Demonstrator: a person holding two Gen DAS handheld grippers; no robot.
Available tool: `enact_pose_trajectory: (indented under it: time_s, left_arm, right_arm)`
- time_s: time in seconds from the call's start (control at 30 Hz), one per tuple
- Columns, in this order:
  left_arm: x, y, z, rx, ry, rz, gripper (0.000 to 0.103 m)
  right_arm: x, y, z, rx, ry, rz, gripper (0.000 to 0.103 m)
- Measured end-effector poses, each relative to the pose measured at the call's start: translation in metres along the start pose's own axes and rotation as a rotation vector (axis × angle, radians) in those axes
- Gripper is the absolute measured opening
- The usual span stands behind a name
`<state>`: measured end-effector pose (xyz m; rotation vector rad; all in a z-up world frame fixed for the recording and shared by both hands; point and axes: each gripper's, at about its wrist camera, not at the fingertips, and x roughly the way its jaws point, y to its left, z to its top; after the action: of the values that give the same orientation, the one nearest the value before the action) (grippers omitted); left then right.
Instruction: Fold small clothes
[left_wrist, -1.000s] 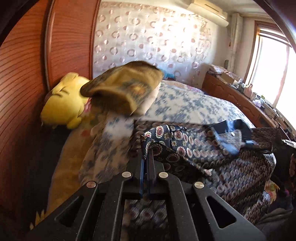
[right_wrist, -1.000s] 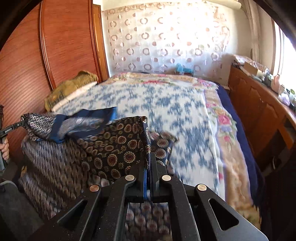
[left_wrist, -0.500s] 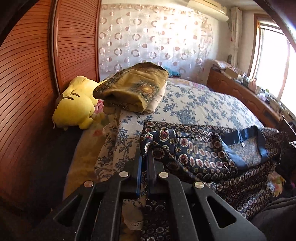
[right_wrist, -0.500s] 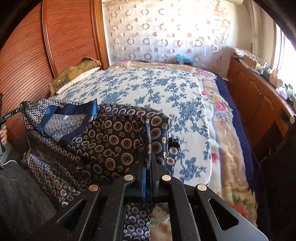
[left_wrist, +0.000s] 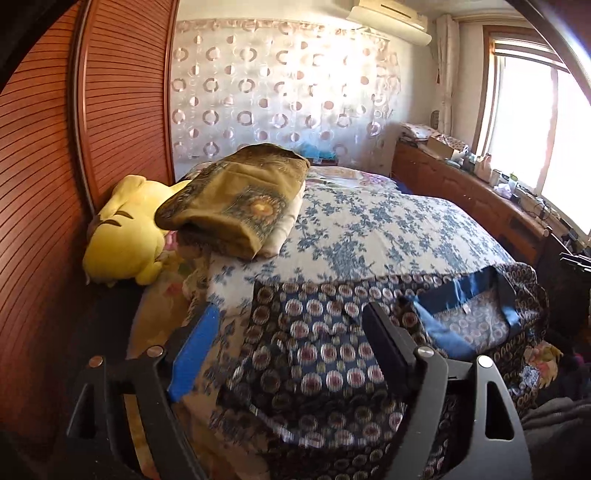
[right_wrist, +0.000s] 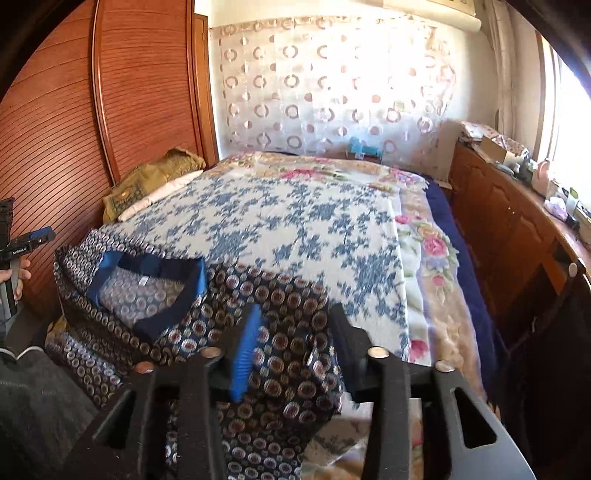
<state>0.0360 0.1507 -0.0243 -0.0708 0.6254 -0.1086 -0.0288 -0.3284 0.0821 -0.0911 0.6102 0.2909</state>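
Now released: both grippers open above the laid-out garment.
Left gripper (left_wrist: 291, 332) and right gripper (right_wrist: 293, 325) have just been opening; earlier both pinched the dark navy medallion-print shirt (left_wrist: 325, 354), now lying spread, collar up, at the near edge of the blue-floral bedspread (right_wrist: 280, 221), touching neither pad. Judged ready for folding.

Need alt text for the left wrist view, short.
The left gripper hangs over a patterned navy garment spread on the near edge of the bed; its jaws have just been opening and stand wide, clear of the cloth. Behind lie a folded olive blanket and a yellow plush toy.
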Motion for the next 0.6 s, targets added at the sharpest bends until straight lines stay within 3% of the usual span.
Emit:
enact_pose_trajectory:
  time_s: [0.3,0.43,0.6]
  left_arm:
    - [0.052,0.014,0.021,-0.012,0.060,0.047,0.081]
    - [0.068,0.017,0.019,-0.003,0.092,0.056,0.081]
    - [0.084,0.021,0.009,-0.016,0.141,0.060,0.081]
  right_arm:
    - [0.064,-0.015,0.015,0.059,0.021,-0.012,0.051]
    - [0.083,-0.018,0.019,0.071,0.031,-0.005,0.051]
    - [0.105,-0.021,0.019,0.060,0.087,-0.011,0.060]
